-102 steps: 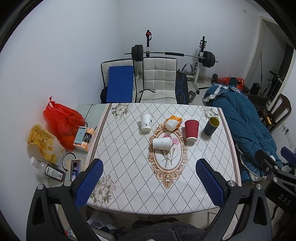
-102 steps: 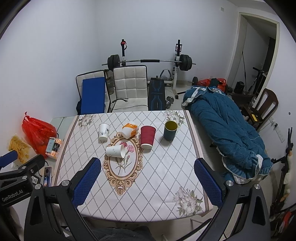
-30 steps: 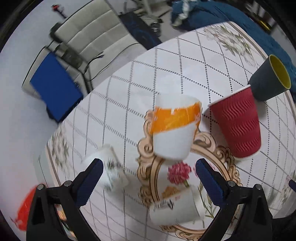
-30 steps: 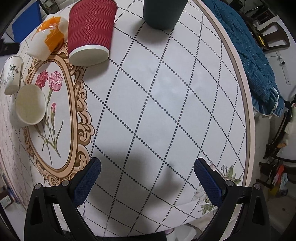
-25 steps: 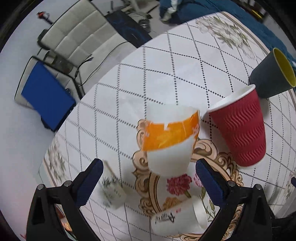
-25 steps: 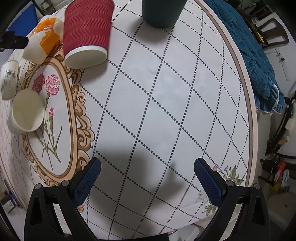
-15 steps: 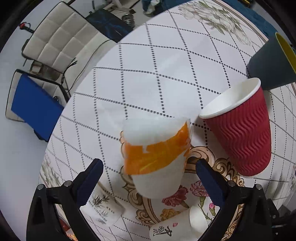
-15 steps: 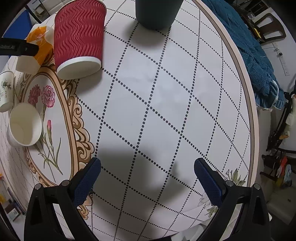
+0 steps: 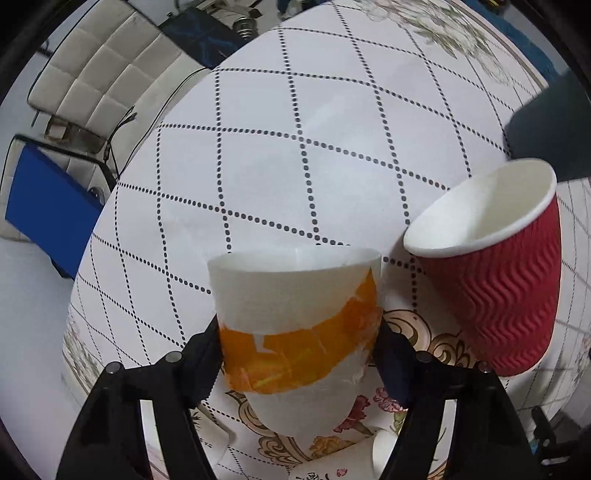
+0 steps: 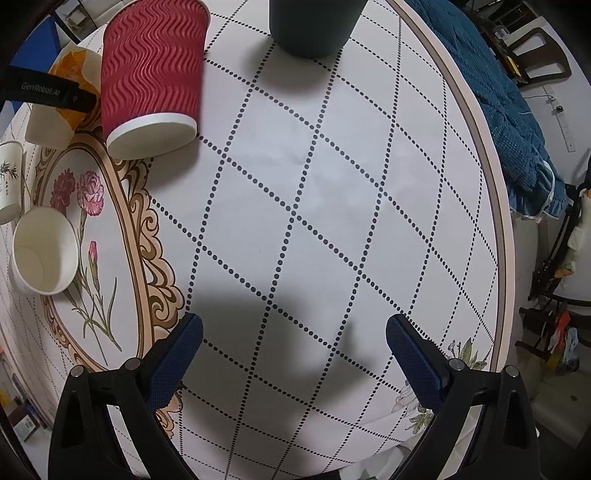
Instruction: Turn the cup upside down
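A white paper cup with an orange band [image 9: 299, 332] fills the middle of the left wrist view. My left gripper [image 9: 299, 365] is shut on the cup, one blue pad pressing each side at the orange band. The cup's open mouth points away from the camera, tilted toward the table. In the right wrist view the same cup [image 10: 70, 74] shows at the far left with the left gripper's black finger across it. My right gripper [image 10: 294, 354] is open and empty above the dotted tablecloth [image 10: 332, 221].
A red ribbed cup [image 9: 495, 280] stands right of the held cup, also seen in the right wrist view [image 10: 153, 70]. A dark teal cup [image 10: 314, 26] stands behind it. A white cup [image 10: 42, 251] lies on its side and a small printed cup [image 10: 9, 181] stands at the left.
My left gripper has closed in on the orange-banded cup and shut on it; the cup now fills the view. My right gripper has barely moved and stays open.
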### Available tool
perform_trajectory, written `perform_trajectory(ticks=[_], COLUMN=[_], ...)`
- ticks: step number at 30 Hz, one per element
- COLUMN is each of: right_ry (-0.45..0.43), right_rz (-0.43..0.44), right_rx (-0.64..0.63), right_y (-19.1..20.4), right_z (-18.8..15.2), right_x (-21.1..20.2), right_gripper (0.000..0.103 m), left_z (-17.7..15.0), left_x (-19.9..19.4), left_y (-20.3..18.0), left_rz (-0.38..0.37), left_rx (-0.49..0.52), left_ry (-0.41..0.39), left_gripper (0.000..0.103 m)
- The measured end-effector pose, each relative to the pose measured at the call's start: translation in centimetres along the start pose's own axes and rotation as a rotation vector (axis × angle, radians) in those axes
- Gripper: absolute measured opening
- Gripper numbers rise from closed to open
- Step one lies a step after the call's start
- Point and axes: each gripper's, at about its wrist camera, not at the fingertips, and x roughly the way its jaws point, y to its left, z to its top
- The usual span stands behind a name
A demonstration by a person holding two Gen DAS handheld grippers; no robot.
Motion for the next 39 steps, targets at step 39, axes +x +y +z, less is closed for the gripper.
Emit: perform_trajectory(ticks=[39], right_ry=[-0.092], right_rz=[0.105], right_rx=[-0.141], right_y=[-1.4], right_z=[-6.9], right_x=[-4.2], right_gripper=[0.101], left_z=[-21.5], left_x=[-9.0], left_y=[-3.0], left_rz=[-0.207], left_rx=[-0.574], left_ry=[-0.019], left_gripper=[0.070])
